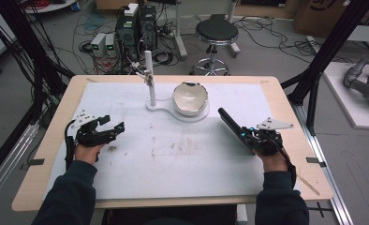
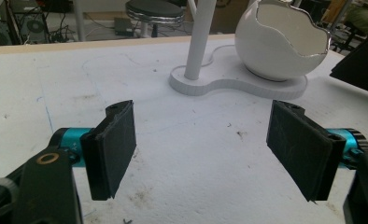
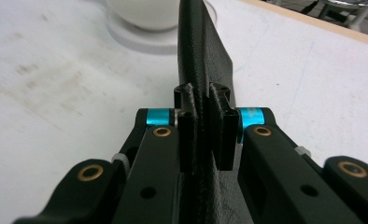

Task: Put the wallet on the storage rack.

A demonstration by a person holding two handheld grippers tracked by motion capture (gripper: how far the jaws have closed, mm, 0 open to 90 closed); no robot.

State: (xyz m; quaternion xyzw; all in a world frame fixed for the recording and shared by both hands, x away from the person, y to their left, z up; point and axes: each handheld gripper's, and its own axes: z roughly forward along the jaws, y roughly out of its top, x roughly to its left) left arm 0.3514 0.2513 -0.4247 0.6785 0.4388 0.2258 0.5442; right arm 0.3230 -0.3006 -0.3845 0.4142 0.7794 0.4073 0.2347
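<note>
High view: the person's right gripper (image 1: 245, 136) sits near the table's (image 1: 51, 140) right edge, clamped on a flat black strip (image 1: 228, 123). The strip sticks out from the jaws and points up-left toward the white eggshell-shaped bowl (image 1: 190, 97), and looks lifted off the white mat (image 1: 173, 164). The bowl sits on a white stand base (image 1: 160, 106) with an upright white post (image 1: 150, 77), toward the far edge, about mid-table. The left gripper (image 1: 111, 124) rests near the left edge, jaws spread, nothing in them.

Left gripper view: both black pads (image 2: 119, 140) stand wide apart over bare mat (image 2: 191, 158), so it is released. The bowl (image 2: 285, 42) with its jagged rim is ahead and to the right on the base (image 2: 229, 81), with the post (image 2: 198, 42) just beside it. A dark shape at the right edge (image 2: 364, 65) is probably the strip, but that's hard to confirm.

Right gripper view: the jaws are pinched tight on the strip (image 3: 205, 60), held edge-on between the pads (image 3: 187, 135). The strip runs forward toward the bowl's base (image 3: 140, 39), its tip near it, contact unclear.

Progress, my read: the pick-up is done, the strip is grasped and off the mat. Still left is carrying it to the bowl or stand and setting it there. The strip isn't in the bowl yet, and the left gripper is idle.
</note>
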